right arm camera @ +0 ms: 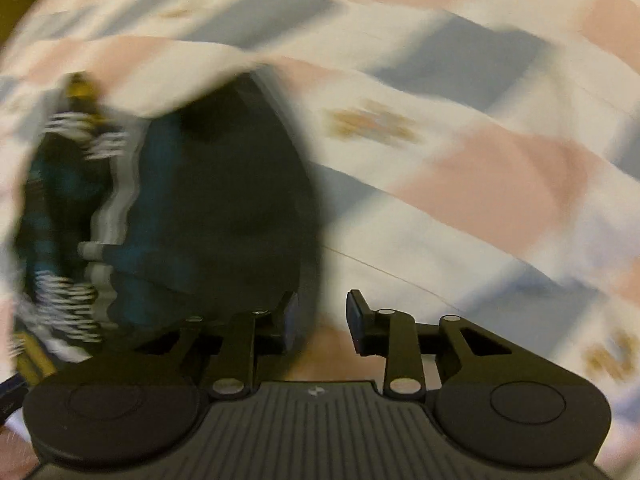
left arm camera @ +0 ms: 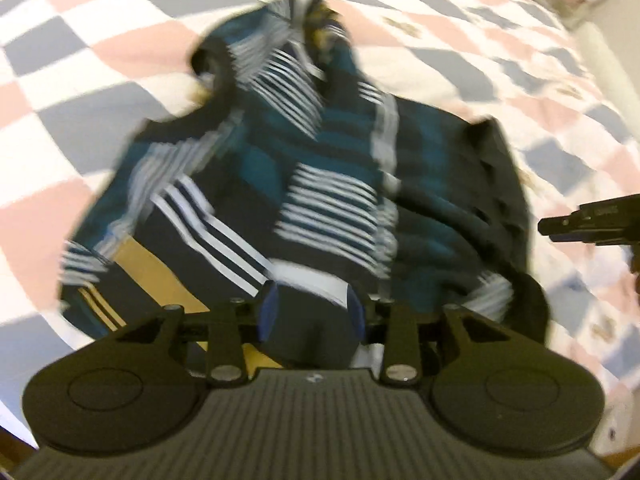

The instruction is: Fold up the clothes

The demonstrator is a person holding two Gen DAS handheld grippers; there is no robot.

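Two fisheye cameras, one riding on each handheld gripper, look forward along the jaws and steeply down at a bed under a checked quilt (left arm camera: 120, 44).

The left wrist view sits close above a dark striped garment (left arm camera: 304, 168), which fills most of its middle; the left gripper (left arm camera: 312, 312) shows along the bottom edge, and part of the other gripper juts in at the right edge.

The right wrist view, blurred, hangs just as close over the quilt, with the right gripper (right arm camera: 322, 318) at the bottom.

Both views share the garment, seen here at the left, and the quilt.
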